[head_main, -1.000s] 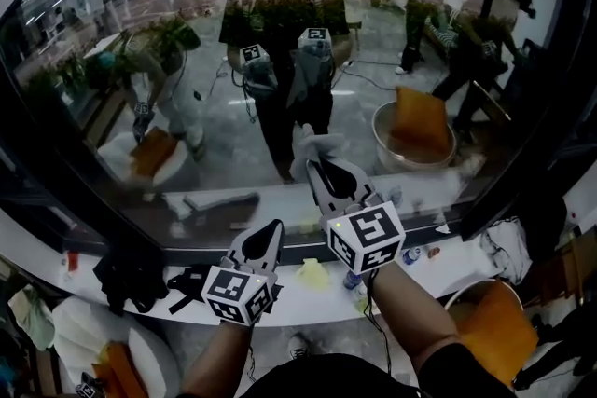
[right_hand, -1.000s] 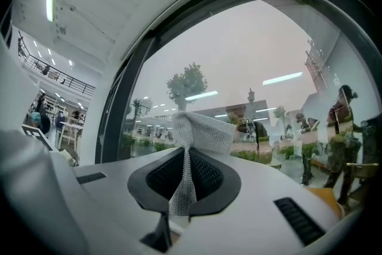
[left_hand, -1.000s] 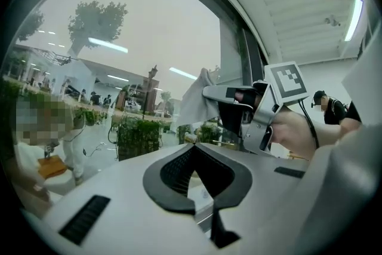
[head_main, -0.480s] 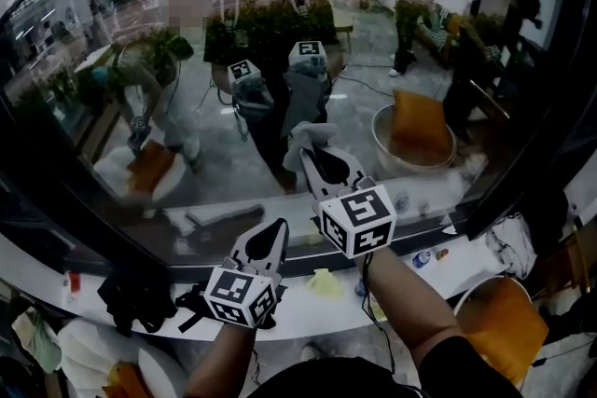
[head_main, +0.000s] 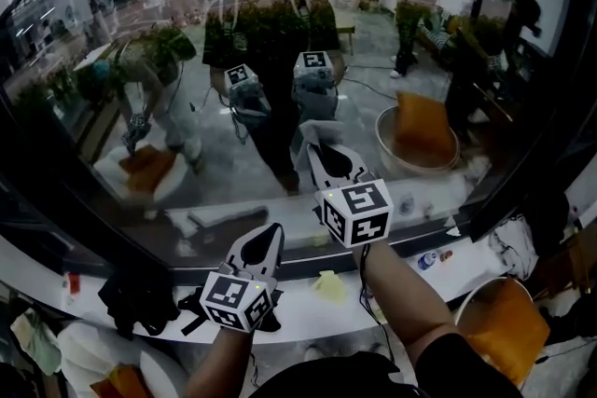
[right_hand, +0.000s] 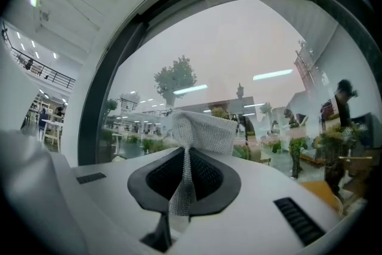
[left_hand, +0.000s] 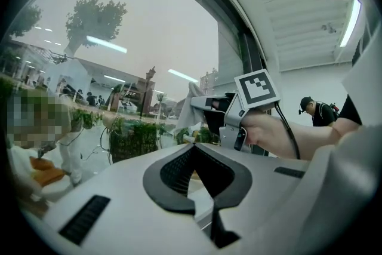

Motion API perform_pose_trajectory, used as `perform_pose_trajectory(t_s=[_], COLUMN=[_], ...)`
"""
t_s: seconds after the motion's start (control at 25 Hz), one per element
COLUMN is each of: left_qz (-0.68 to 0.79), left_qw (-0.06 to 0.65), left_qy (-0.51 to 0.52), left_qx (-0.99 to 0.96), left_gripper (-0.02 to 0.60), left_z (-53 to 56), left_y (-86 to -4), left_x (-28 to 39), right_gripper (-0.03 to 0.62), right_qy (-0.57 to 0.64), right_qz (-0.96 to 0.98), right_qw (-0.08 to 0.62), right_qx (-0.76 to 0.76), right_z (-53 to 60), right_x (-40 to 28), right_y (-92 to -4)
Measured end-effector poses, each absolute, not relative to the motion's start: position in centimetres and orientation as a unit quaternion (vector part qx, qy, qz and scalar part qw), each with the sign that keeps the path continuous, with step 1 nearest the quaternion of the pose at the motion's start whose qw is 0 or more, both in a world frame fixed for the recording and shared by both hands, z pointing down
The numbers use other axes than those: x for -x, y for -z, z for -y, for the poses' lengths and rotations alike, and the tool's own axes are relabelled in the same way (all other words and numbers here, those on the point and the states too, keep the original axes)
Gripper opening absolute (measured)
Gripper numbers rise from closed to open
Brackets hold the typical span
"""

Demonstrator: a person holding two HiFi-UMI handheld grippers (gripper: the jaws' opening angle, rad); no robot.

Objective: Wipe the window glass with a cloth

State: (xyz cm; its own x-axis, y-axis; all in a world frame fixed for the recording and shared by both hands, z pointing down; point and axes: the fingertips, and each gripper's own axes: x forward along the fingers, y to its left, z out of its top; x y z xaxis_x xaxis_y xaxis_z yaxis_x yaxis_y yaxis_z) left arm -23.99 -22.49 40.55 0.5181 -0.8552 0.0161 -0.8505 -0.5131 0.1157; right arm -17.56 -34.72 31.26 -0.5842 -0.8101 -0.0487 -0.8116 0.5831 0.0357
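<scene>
The window glass [head_main: 438,33] fills the upper head view and mirrors the person and both grippers. My right gripper [head_main: 328,156] is raised against it, shut on a white mesh cloth [head_main: 315,137] whose bunched end touches the pane. In the right gripper view the cloth [right_hand: 203,128] runs pinched between the jaws of the right gripper [right_hand: 185,155], fanned out against the glass [right_hand: 239,51]. My left gripper [head_main: 268,240] hangs lower, near the sill, shut and empty. The left gripper view shows the left gripper [left_hand: 194,149] closed, with the right gripper [left_hand: 218,113] and cloth [left_hand: 191,106] beyond it.
A white sill [head_main: 392,289] runs below the pane with a black bundle [head_main: 140,294], a yellow scrap [head_main: 326,284] and a small bottle [head_main: 429,259]. A basin holding an orange cloth [head_main: 499,326] stands at lower right. The dark window frame [head_main: 532,144] slants down the right side.
The right gripper with the cloth has slid a little up and then to the right on the glass. The left gripper has hardly moved.
</scene>
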Motion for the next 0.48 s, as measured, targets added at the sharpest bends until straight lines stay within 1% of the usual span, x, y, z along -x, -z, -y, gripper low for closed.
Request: perform_pose_trajectory(t_s=[0.08,0.28,0.48], left_qz=[0.492,0.497,0.500], left_qw=[0.054,0.051,0.053], left_qy=[0.022,0.017,0.015], left_qx=[-0.869,-0.866,-0.864], left_gripper=[0.000,0.000,0.000], left_z=[22.6,23.3,23.4], left_y=[-41.0,-40.6,-41.5], left_x=[25.3,24.1,24.3], right_gripper=[0.041,0.041,0.041], right_qy=[-0.027,-0.015,-0.012], right_qz=[-0.889,-0.888,-0.890], right_qw=[0.013,0.020,0.015], right_qx=[0.457,0.460,0.455], right_z=[34.9,36.2,36.6], right_x=[18.6,16.5,16.8], right_y=[-31.7,-31.6,-32.7])
